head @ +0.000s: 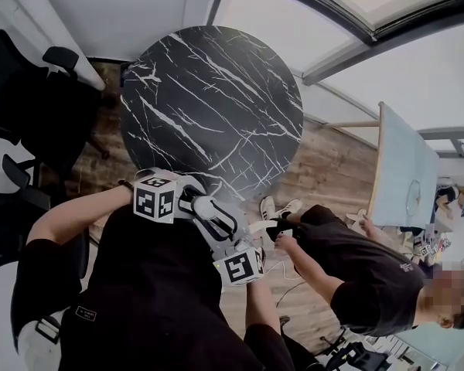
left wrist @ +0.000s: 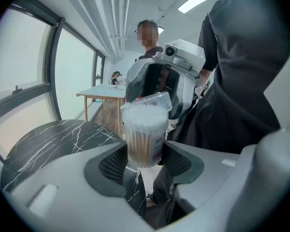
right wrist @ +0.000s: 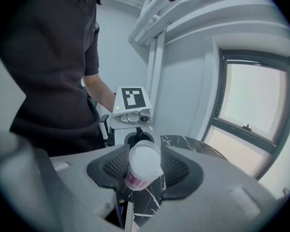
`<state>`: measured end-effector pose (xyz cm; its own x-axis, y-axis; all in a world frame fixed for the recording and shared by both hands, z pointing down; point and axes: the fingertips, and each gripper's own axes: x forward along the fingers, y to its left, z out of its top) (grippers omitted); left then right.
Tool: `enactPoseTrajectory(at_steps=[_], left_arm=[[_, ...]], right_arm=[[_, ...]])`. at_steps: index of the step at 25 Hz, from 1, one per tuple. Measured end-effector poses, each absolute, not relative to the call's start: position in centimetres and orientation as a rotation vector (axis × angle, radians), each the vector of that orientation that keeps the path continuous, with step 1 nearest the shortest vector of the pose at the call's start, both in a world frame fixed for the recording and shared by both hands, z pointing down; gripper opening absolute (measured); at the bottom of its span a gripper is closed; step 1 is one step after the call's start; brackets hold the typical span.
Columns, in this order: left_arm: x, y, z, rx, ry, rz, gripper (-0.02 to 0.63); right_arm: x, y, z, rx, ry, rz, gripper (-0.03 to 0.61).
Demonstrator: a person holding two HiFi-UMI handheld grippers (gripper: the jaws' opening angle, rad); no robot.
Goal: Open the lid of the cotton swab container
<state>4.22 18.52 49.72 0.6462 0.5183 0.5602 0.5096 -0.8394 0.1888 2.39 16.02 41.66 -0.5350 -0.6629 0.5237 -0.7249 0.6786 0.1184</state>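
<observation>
The cotton swab container (left wrist: 144, 139) is up in the air, close to the holder's chest and off the near edge of the round marble table (head: 209, 91), not resting on anything. The left gripper (left wrist: 145, 161) has it pinched by the lower body, a pad tight against each side, so it stands upright with the swabs' white tips at the top.

The right gripper (right wrist: 144, 170) comes at it nose to nose from the opposite side, angled downward. That gripper is the one at the business end. Its jaws sit round the clear lid (right wrist: 145, 159), and the pads look to me to be touching the rim on both sides. From the left gripper view the lid seems a touch askew (I couldn't swear it has come unseated). Any pull should run up along the container's long axis, away from the left grip.

The main thing in the way is a second person (head: 356, 277) standing right alongside, one arm stretched towards the two grippers. A pale wooden table (head: 402, 176) stands well apart by the windows
</observation>
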Motion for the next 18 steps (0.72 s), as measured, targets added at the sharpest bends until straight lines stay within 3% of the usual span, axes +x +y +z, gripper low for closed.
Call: enactPoseTrajectory(at_steps=[18], left_arm=[[4.2, 18.7, 49.9, 2.857, 0.888, 0.974, 0.235]], right_arm=[[2.8, 16.1, 40.3, 1.106, -2.394, 0.200, 0.130]])
